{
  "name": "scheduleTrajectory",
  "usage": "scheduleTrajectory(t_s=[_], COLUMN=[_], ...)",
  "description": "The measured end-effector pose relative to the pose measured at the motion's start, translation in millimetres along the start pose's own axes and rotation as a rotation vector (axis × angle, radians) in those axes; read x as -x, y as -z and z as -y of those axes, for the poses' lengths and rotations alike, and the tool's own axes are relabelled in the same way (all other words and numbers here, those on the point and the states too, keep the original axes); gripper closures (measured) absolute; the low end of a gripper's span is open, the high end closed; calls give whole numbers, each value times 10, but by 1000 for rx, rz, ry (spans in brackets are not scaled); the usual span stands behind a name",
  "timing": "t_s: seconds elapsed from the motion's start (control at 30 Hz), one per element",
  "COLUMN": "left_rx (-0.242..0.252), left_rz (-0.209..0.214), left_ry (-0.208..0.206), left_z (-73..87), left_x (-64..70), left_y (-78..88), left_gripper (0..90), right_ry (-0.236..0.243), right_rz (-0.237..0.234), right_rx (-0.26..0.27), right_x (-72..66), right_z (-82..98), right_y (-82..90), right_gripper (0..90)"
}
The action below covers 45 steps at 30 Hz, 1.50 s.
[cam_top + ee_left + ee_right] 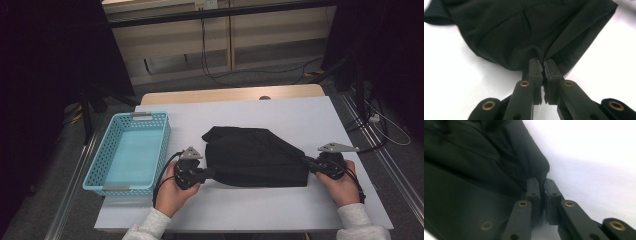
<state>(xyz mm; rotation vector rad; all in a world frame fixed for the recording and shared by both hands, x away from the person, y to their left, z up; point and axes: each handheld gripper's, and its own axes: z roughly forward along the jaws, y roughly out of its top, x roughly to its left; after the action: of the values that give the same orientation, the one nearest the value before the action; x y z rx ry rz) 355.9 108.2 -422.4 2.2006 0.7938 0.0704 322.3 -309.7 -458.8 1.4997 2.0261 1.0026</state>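
Observation:
A folded black garment (255, 157) lies on the white table (300, 120), near its front edge. My left gripper (210, 173) sits at the garment's front left corner, shut on a pinch of the fabric. In the left gripper view the black jaws (542, 61) meet with cloth (524, 30) gathered between their tips. My right gripper (309, 162) holds the garment's front right corner. In the right gripper view its jaws (542, 181) stand almost together, with a fold of the cloth (474, 170) pinched between them. The garment is stretched flat between both hands.
A light blue perforated basket (95, 172) stands at the table's left edge, beside my left hand. Bare white tabletop lies behind and to the right of the garment. Cables run over the floor beyond the table and along its right side.

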Motion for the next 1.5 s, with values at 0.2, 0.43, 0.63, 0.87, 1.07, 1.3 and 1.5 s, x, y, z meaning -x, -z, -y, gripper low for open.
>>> scheduleTrajectory(t_s=[0.2,0.43,0.63,0.87,1.07,1.3,1.5], left_rx=[-25,-11,46,94,57,41,46], left_rz=[4,8,-8,-36,-52,-30,-46], left_ry=[-24,-22,-22,-5,7,10,-8], left_z=[47,62,55,54,116,184,226], left_x=[34,34,39,-19,-76,-78,-69], left_y=[-107,-99,-11,76,32,7,22], left_gripper=[846,730,484,341,302,279,268], right_ry=[39,77,95,145,166,147,164], right_rz=[56,99,65,4,-28,-16,-75], right_rx=[5,23,55,71,32,36,15], right_x=[18,65,6,-179,-250,-217,-258], right_z=[18,31,19,24,117,194,235], right_y=[-1,51,153,265,292,374,383], right_gripper=[795,786,716,598,548,433,382])
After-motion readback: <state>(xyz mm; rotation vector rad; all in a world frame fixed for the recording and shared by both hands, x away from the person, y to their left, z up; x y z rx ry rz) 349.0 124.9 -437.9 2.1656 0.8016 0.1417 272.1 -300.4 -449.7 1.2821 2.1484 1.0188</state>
